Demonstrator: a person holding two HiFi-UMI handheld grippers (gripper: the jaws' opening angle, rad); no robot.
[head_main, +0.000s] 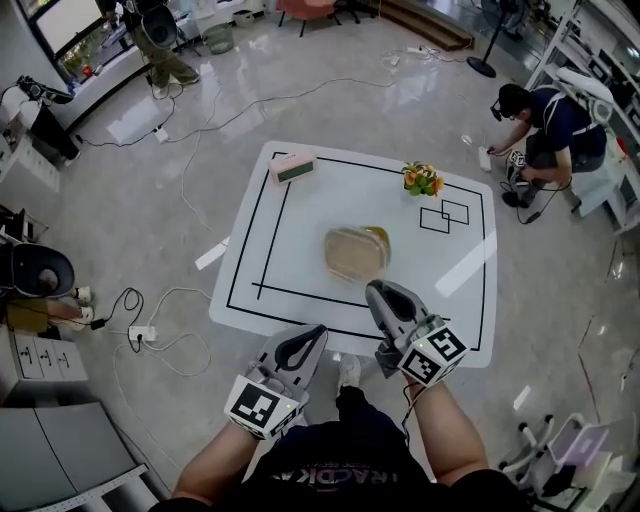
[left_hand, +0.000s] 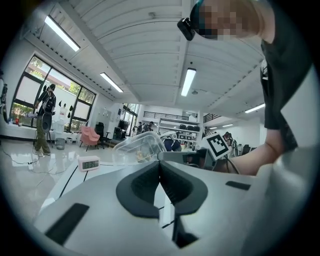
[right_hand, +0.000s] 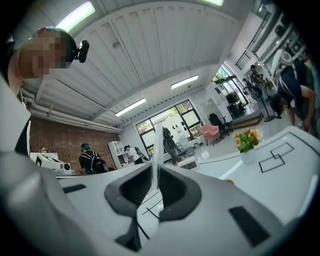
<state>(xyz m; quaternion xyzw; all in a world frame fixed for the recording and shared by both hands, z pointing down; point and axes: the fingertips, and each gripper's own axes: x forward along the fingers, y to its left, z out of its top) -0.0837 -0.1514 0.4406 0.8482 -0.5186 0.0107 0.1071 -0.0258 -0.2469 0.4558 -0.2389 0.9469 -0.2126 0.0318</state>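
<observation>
I am holding my left gripper (head_main: 313, 334) at the near edge of the white, black-lined table (head_main: 330, 205). In the left gripper view, the left gripper (left_hand: 160, 171) is clenching: its jaws are meeting along one line with nothing between them.

Just to its right and slightly farther in, my right gripper (head_main: 376, 291) is reaching over the table to the near right corner of the clear rectangular plastic container (head_main: 352, 255). The right gripper view shows the right gripper (right_hand: 156, 176) closing on a thin transparent edge of that container (right_hand: 156, 142), which is standing up between the jaws. The container is sitting near the middle of the table, and something yellow is showing through its far right corner.

Beyond it, a small white pot of orange and yellow flowers (head_main: 423, 179) is standing at the far right, beside two overlapping black outlined squares (head_main: 445, 215). A pale pink rectangular digital clock (head_main: 293, 168) is lying at the far left corner, well apart from the container.
</observation>
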